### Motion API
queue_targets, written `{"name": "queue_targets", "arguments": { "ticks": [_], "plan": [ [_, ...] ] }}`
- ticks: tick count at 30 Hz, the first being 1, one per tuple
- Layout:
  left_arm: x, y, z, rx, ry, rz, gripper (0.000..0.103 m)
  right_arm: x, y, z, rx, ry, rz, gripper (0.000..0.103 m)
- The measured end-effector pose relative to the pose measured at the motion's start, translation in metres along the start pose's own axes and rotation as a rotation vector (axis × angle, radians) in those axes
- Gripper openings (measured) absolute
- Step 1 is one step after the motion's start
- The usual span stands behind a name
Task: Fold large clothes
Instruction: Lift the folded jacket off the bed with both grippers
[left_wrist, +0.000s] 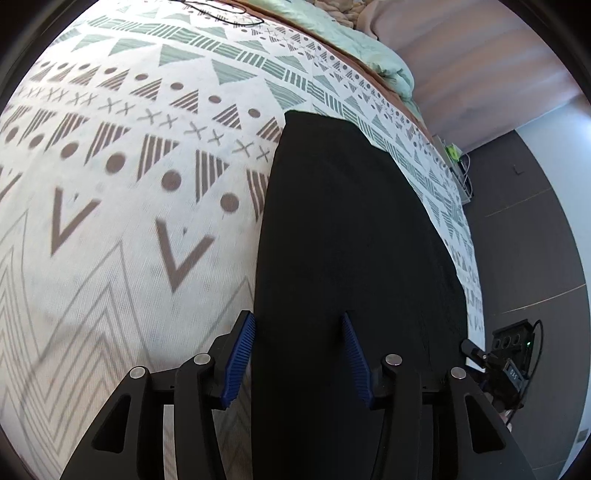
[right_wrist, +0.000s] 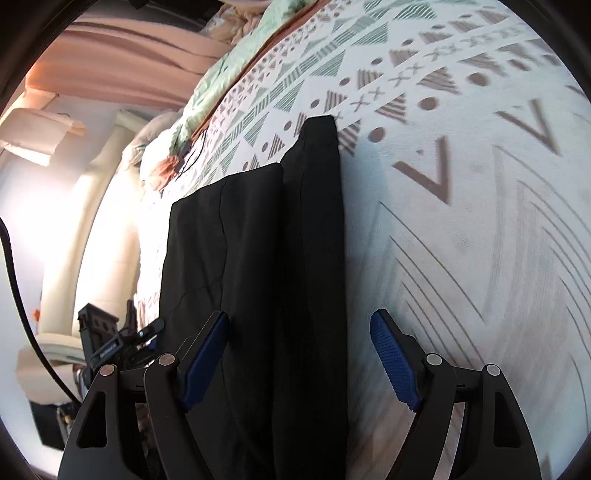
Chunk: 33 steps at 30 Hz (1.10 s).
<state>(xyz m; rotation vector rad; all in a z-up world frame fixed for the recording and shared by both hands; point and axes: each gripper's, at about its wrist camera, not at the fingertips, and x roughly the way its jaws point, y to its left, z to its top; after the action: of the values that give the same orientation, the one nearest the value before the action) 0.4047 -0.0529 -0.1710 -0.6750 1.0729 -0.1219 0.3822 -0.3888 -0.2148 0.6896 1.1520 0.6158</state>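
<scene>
A large black garment (left_wrist: 351, 236) lies flat on a white bed cover with brown and green geometric print (left_wrist: 129, 166). In the right wrist view the black garment (right_wrist: 258, 258) shows a long folded strip lying over its wider part. My left gripper (left_wrist: 297, 325) is open, its blue pads above the garment's left edge, holding nothing. My right gripper (right_wrist: 301, 328) is open, spanning the folded strip, holding nothing. The other gripper shows at the frame edge in each view (left_wrist: 495, 365) (right_wrist: 122, 339).
A pale green duvet (left_wrist: 369, 48) and pink curtain (left_wrist: 480, 55) lie beyond the bed. Dark floor (left_wrist: 524, 240) with a black box and cables (left_wrist: 513, 336) is to the right. A cream chair (right_wrist: 74, 240) stands by the bed in the right wrist view.
</scene>
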Motion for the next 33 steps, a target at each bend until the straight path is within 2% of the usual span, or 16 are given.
{"name": "queue_targets", "arguments": {
  "ticks": [9,12,14,16,18,19,22,26,33],
  "plan": [
    [0.024,-0.005,0.031,0.031,0.007,0.027,0.056,0.033,0.008,0.045,-0.057,0.045,0.033,0.079],
    [0.031,-0.006,0.041,0.029,0.012,0.023,0.057,0.043,0.011,0.057,-0.065,0.063,0.037,0.076],
    [0.037,-0.004,0.048,0.014,0.019,0.017,0.057,0.05,0.012,0.065,-0.066,0.074,0.037,0.068],
    [0.039,-0.001,0.052,-0.004,0.02,0.01,0.058,0.053,0.01,0.068,-0.06,0.076,0.028,0.051],
    [0.037,-0.001,0.053,-0.017,0.015,0.01,0.056,0.055,0.012,0.069,-0.074,0.073,0.01,0.039],
    [0.035,-0.003,0.052,-0.016,0.012,0.017,0.054,0.055,0.016,0.068,-0.087,0.069,0.001,0.03],
    [0.025,-0.008,0.048,0.003,-0.012,0.022,0.047,0.047,0.028,0.065,-0.129,0.045,-0.015,0.017],
    [0.007,-0.022,0.045,0.037,-0.05,0.01,0.036,0.025,0.043,0.06,-0.159,0.004,-0.011,0.012],
    [-0.043,-0.044,0.029,0.071,-0.133,-0.037,0.03,-0.013,0.096,0.04,-0.249,-0.084,-0.046,0.01]
  ]
}}
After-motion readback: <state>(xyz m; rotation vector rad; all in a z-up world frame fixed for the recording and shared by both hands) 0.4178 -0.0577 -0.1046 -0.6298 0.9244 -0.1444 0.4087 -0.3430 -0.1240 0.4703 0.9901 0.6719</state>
